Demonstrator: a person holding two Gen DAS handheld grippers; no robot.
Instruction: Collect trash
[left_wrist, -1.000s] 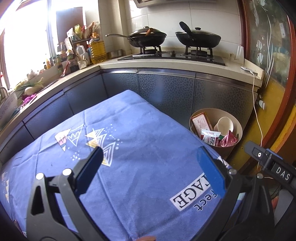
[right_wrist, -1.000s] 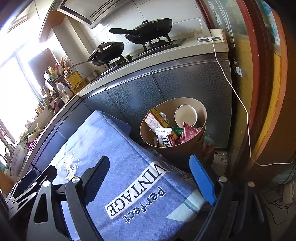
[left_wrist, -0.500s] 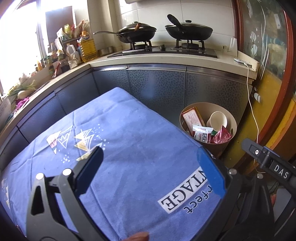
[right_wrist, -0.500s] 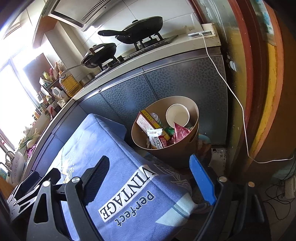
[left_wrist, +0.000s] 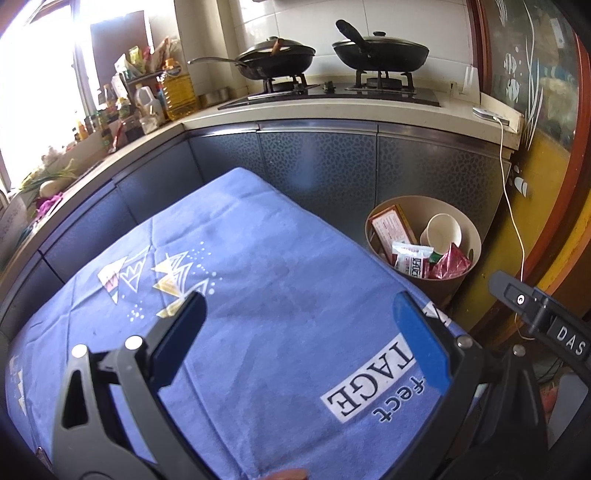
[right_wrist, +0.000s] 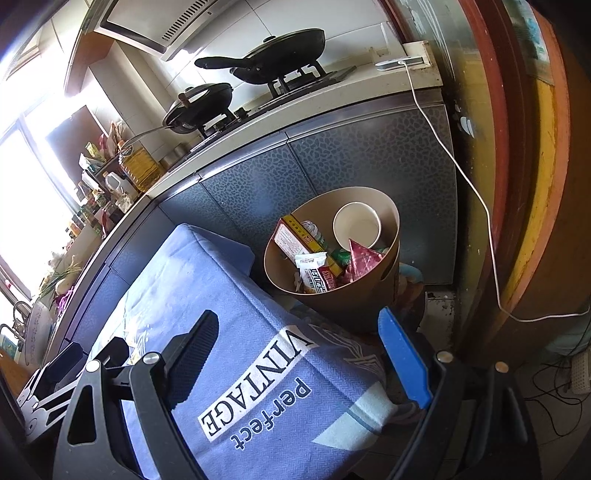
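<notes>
Since a second ago only the views shift slightly; both grippers keep empty, wide-spread jaws. The trash bin (right_wrist: 332, 291) stands ahead of the right gripper (right_wrist: 306, 354), and ahead-right of the left gripper (left_wrist: 299, 328), beyond the blue cloth (left_wrist: 258, 295). One bin holds one paper cup (right_wrist: 356, 225), one box (right_wrist: 291, 236) and two wrappers.

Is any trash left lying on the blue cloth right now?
No. In the left wrist view the blue cloth shows only its printed patterns, while the box, cup and wrappers sit inside the tan bin beside it.

Tan bin (right_wrist: 354, 299) holding wrappers (right_wrist: 317, 277), upright
</notes>
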